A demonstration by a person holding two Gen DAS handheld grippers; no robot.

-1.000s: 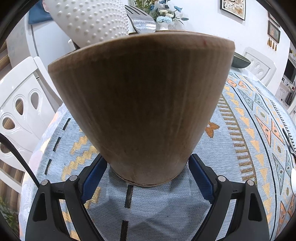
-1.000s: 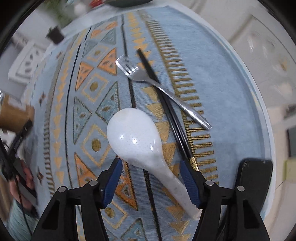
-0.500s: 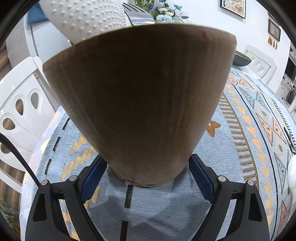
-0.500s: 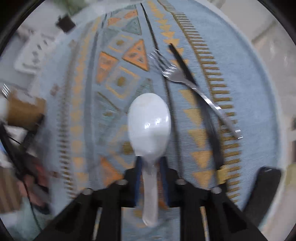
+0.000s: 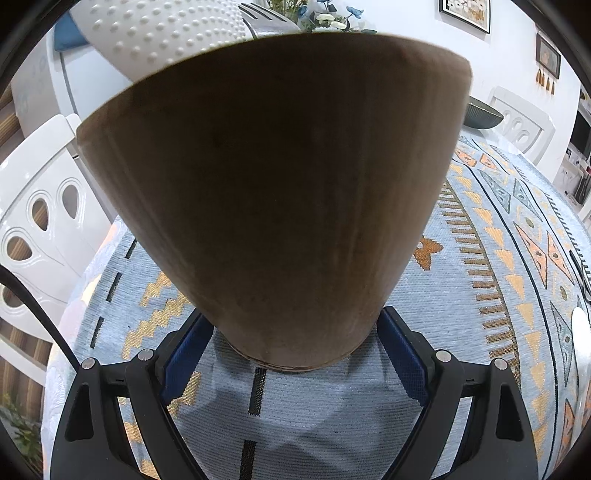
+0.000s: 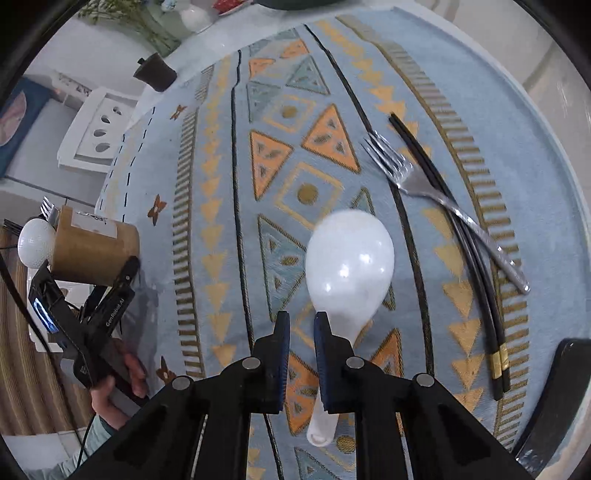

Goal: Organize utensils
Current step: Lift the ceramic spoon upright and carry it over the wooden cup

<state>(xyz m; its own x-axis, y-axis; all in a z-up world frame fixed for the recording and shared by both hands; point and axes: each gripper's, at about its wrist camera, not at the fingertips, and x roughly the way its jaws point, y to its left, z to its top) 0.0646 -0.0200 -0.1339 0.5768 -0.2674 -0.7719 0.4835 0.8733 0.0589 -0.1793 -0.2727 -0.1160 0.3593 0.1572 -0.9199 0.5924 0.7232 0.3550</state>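
A brown wooden utensil cup (image 5: 273,192) fills the left wrist view; my left gripper (image 5: 291,343) is shut on its base, tilting it. A white dimpled spoon (image 5: 162,33) and a fork (image 5: 266,22) stick out of its top. The cup (image 6: 92,251) also shows far left in the right wrist view. My right gripper (image 6: 299,325) is shut on the handle of a white ceramic spoon (image 6: 351,262), held above the cloth. A silver fork (image 6: 436,199) and black chopsticks (image 6: 461,243) lie on the cloth to the right.
The round table (image 6: 546,155) carries a blue patterned cloth. A white chair (image 5: 37,229) stands left of the cup. A dark bowl (image 5: 484,114) and a flower vase (image 6: 192,14) sit at the far side. A black object (image 6: 554,387) lies at the lower right edge.
My right gripper has shut on the white spoon's handle and lifted it off the cloth, turning toward the cup. My left gripper has tilted the cup a little more toward the camera.
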